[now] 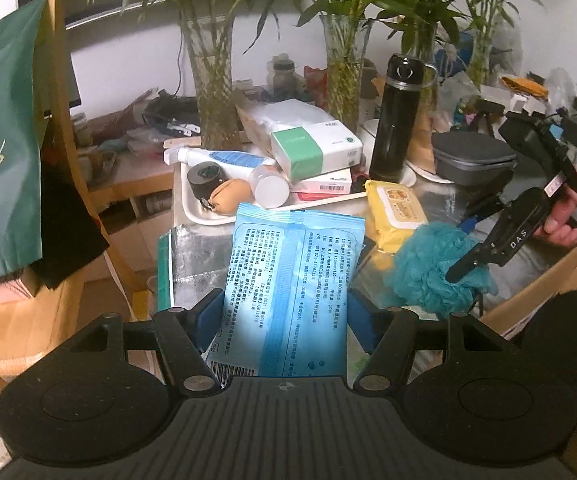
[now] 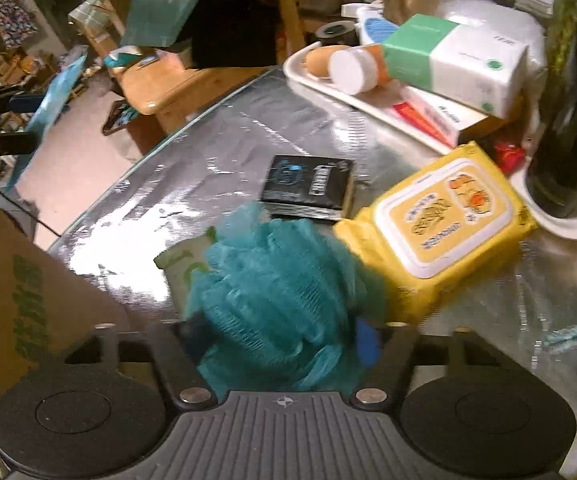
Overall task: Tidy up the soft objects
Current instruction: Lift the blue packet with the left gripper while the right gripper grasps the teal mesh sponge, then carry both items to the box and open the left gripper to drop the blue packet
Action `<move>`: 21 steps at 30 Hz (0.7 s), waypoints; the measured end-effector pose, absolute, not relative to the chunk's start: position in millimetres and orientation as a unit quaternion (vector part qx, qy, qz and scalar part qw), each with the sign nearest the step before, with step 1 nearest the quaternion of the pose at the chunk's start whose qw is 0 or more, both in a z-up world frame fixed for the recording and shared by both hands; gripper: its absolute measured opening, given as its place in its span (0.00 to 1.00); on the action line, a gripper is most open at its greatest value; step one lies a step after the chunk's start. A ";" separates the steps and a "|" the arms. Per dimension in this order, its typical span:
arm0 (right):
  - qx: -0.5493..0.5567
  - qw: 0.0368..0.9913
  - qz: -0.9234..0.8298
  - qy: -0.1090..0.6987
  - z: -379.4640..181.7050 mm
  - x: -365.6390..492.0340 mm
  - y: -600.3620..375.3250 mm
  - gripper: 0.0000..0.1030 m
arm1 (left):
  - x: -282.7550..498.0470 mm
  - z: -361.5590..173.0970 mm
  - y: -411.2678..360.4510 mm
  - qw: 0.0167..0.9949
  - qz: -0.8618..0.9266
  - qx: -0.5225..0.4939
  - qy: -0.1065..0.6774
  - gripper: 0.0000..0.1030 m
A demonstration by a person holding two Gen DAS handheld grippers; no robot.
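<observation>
The left hand-held gripper (image 1: 284,320) grips the blue wipes pack (image 1: 288,280) between its pads. The right hand-held gripper (image 2: 280,340) squeezes the teal bath pouf (image 2: 280,304) between its jaws above the bench (image 2: 208,152); springy mesh may slip free, judging by its looseness.

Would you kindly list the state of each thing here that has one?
left gripper: shut on the blue packet, held off the table.
right gripper: around the teal bath pouf.
yellow wipes pack: lid closed, lying tilted.
black flask: upright, capped.
</observation>
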State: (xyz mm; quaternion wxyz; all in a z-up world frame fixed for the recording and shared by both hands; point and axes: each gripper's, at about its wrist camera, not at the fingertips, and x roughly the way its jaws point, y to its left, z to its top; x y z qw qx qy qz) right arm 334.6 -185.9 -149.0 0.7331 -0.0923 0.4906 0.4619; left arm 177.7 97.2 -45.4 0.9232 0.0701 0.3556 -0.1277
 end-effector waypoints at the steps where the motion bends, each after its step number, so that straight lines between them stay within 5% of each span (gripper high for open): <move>1: -0.094 0.734 0.464 0.487 -146.8 332.9 -187.0 0.49 | 177.6 -44.6 98.4 0.923 -0.131 0.073 0.353 0.62; 7: -0.085 0.757 0.457 0.460 -128.4 324.9 -202.3 0.35 | 177.3 -35.7 107.3 0.924 -0.132 0.085 0.350 0.62; 21: -0.078 0.838 0.377 0.386 -55.4 280.6 -246.8 0.32 | 154.0 -16.7 117.5 0.923 -0.115 0.079 0.358 0.62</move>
